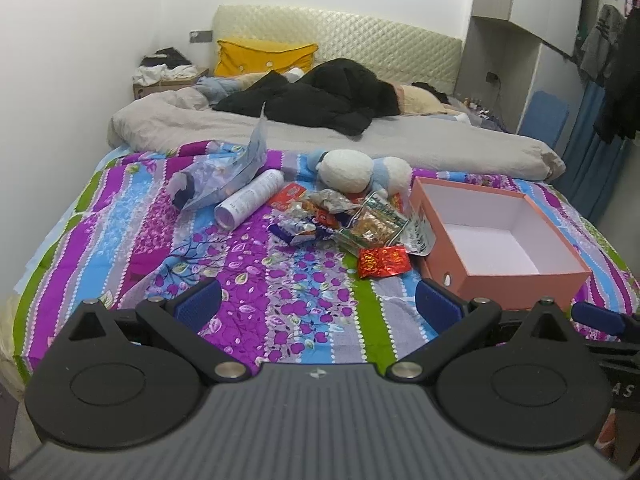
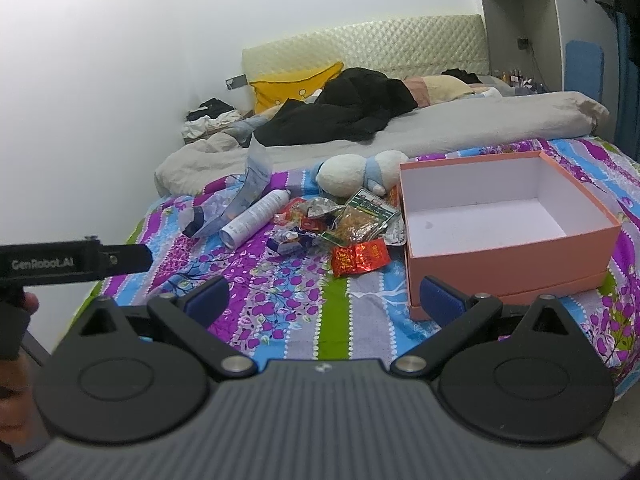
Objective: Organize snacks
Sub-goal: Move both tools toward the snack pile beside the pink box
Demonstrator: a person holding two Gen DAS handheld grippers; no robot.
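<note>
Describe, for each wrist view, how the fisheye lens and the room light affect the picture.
Left wrist view: the bedspread edges bow outward, and glare whitens the wall. Right wrist view: the pink box looks skewed, the upper left washes out, and the corners darken.

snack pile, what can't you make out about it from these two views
- Count: the snack pile overlaps itself in both views, so lower packets are hidden.
- Print: labels on the red packet and the white can are too small to read.
- Behind the plush toy: hidden in both views.
- Box near inner wall: hidden in the right wrist view.
</note>
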